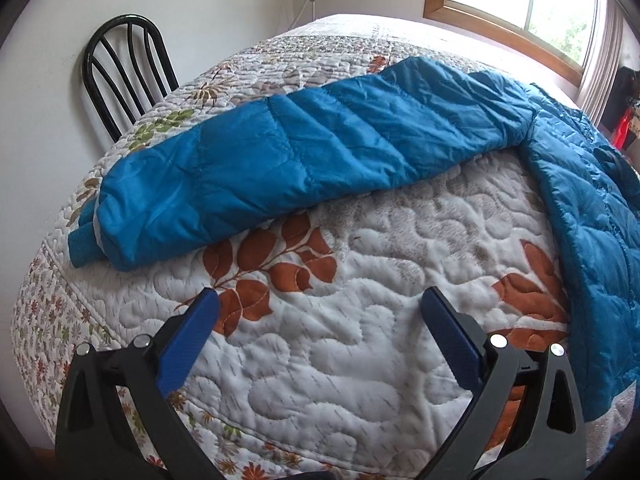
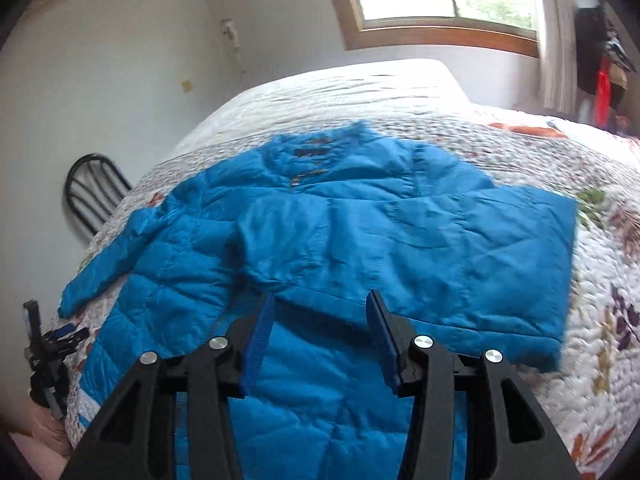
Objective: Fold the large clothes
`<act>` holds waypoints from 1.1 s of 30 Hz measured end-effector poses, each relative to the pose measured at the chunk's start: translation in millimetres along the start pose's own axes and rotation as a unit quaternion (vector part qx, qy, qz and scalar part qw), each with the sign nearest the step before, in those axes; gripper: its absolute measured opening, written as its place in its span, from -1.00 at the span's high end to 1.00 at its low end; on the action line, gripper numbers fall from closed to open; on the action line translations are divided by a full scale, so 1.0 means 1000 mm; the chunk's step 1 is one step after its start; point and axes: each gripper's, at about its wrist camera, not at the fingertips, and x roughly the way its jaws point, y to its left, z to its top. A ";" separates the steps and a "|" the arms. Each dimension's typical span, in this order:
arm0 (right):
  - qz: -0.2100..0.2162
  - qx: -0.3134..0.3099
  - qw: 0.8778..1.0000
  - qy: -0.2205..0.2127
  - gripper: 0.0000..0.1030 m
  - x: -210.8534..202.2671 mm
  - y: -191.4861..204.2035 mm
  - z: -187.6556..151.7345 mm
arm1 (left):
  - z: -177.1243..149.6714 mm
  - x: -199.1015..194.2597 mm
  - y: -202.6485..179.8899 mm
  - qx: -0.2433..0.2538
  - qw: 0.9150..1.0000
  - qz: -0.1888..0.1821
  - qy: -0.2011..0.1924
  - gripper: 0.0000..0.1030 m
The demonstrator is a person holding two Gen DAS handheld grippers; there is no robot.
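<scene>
A blue quilted jacket (image 2: 340, 400) lies flat on the bed's floral quilt (image 2: 600, 340). One sleeve (image 2: 480, 248) is folded across its body. The other sleeve (image 1: 280, 152) stretches out to the left, cuff near the bed's edge, and the jacket's side (image 1: 592, 220) runs down the right of the left wrist view. My left gripper (image 1: 320, 300) is open wide over bare quilt (image 1: 360, 360), just short of that sleeve, with nothing between its blue pads. My right gripper (image 2: 322, 300) hovers open over the jacket's middle, below the folded sleeve, pads clear of the cloth. The left gripper (image 2: 52, 344) also shows at the bed's left edge.
A black metal chair (image 1: 120, 68) stands against the white wall beside the bed's left side. A wood-framed window (image 2: 440, 0) is behind the head of the bed. Dark and red items (image 2: 600, 80) hang at the far right.
</scene>
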 end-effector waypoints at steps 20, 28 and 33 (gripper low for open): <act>-0.092 0.137 0.986 -0.002 -0.06 0.013 -0.104 0.011 | 0.133 0.028 -0.354 0.150 0.964 -0.209 0.073 -0.94; -0.097 0.126 0.987 0.022 -0.09 0.034 -0.103 0.009 | 0.128 0.053 -0.387 0.136 0.962 -0.211 0.102 -0.39; -0.100 0.120 0.987 0.021 -0.03 0.035 -0.099 0.008 | 0.125 0.045 -0.393 0.143 0.965 -0.207 0.078 0.00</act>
